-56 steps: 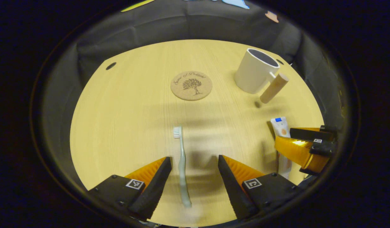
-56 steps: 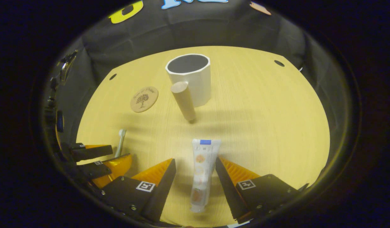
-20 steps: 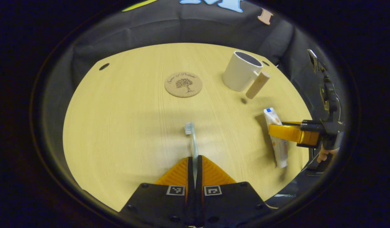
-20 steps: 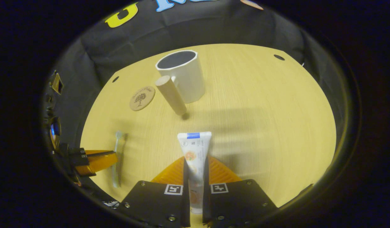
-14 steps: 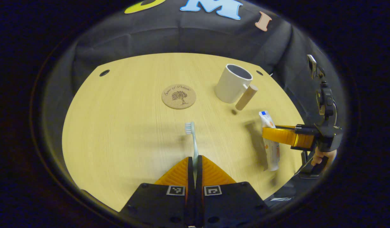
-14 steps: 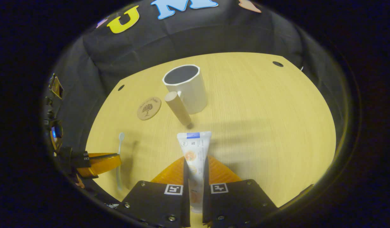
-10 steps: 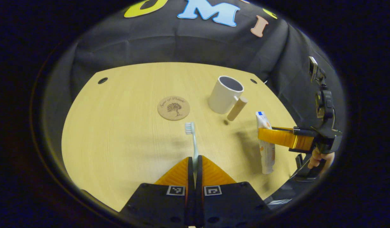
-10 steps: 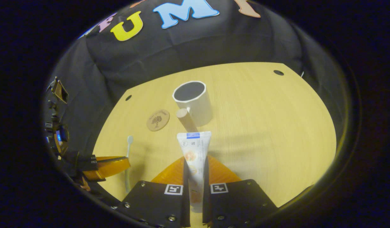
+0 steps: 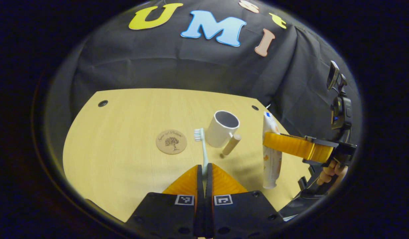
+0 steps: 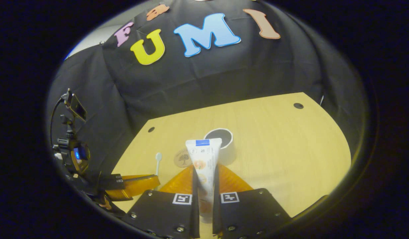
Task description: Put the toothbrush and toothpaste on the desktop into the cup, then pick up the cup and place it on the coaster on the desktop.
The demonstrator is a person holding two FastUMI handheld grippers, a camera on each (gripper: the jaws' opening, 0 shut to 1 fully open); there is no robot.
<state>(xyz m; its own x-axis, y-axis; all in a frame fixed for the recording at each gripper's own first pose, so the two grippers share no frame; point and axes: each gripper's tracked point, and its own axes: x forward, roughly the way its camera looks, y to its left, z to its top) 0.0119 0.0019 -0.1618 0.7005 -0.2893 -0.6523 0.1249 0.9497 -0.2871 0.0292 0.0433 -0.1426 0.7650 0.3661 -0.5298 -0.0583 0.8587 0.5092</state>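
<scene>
Both tools are clamped and lifted above the bench (image 9: 118,109): the left hand-held gripper (image 9: 204,167) pinches the toothbrush (image 9: 202,146), the right hand-held gripper (image 10: 204,174) squeezes the toothpaste (image 10: 203,159). The cup (image 9: 221,128) stands beside the coaster (image 9: 171,141), mid-bench, with bare wood toward the left edge.

White cup (image 9: 220,130), tree-printed cork coaster (image 9: 171,142)

The coaster (image 9: 171,141), left of centre, carries a tree emblem under a line of script — too small to read; the toothpaste (image 10: 203,166) print likewise.
</scene>
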